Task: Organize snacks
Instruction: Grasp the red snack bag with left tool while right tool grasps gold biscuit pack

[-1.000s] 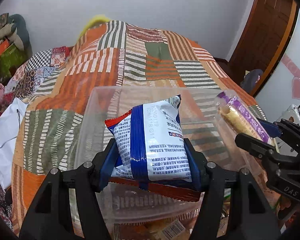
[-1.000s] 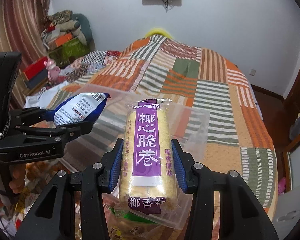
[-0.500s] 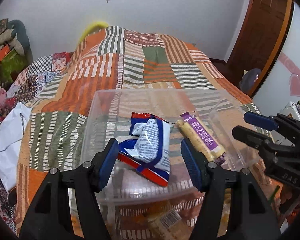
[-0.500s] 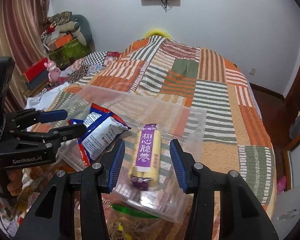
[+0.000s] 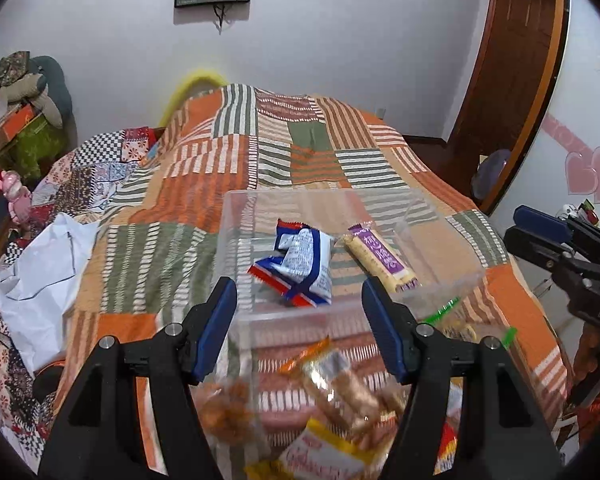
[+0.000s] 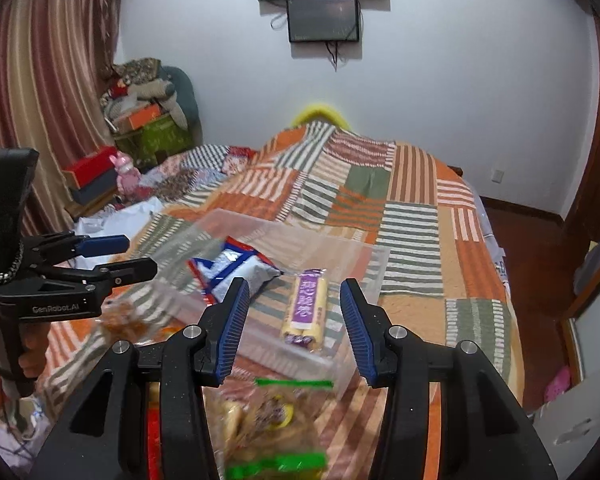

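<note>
- Our left gripper is spread wide with nothing between its blue pads, hovering just short of the near wall of the clear bin.
- Our right gripper is likewise spread and empty, poised at the bin's near right corner.
- Two snacks already lie inside the bin: the blue and white packet toward the left, and the purple-labelled roll pack just beside it on the right, apart or barely touching.
- The roll pack's long axis runs roughly away from us, nearly in line with our right gripper's fingers.
- The snacks left to sort lie on the quilt in front of the bin, below and nearer to us than both grippers, so the coming move is, in our judgement, down and back rather than forward.
- Under our left gripper we see an orange-wrapped snack pack whose long axis runs diagonally; a yellow packet lies nearer still.
- Under our right gripper sits a clear bag with green strips, blurred, so we cannot tell its contents.
- Each gripper is nearer its own pile; we judge the left better placed for the orange-wrapped pack, turning to close across its short side.
</note>
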{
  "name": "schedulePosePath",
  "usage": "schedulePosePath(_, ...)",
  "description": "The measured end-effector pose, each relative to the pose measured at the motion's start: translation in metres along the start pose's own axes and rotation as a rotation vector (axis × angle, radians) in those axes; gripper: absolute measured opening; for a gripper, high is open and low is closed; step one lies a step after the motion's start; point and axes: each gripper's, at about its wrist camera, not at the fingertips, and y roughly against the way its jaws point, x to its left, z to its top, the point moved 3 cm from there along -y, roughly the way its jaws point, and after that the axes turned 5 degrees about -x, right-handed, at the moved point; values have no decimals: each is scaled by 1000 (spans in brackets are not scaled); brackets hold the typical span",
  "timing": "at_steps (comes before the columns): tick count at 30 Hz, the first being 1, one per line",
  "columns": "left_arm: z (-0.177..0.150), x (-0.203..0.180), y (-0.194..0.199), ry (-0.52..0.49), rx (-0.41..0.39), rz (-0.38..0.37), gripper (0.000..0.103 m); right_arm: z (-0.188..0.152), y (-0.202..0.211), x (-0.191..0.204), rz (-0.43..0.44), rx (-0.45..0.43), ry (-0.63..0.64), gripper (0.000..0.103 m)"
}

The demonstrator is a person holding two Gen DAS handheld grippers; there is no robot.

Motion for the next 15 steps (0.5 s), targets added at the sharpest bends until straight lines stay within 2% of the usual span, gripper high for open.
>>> schedulePosePath(6,-21,-5,34,-29,-15,14,73,-12,24,10,33,-30,-5,46)
schedulePosePath(9,-34,-7,47,-22,-16,2,75,-20,28,15,47,-22,-4,46)
schedulePosePath(12,-44,-11,56,-21,-35,2,83,-31,31,20,54,-12,1,46)
schedulePosePath(15,-55,-16,63,-28,-45,2,86,-43,32,26,62,2,1,46)
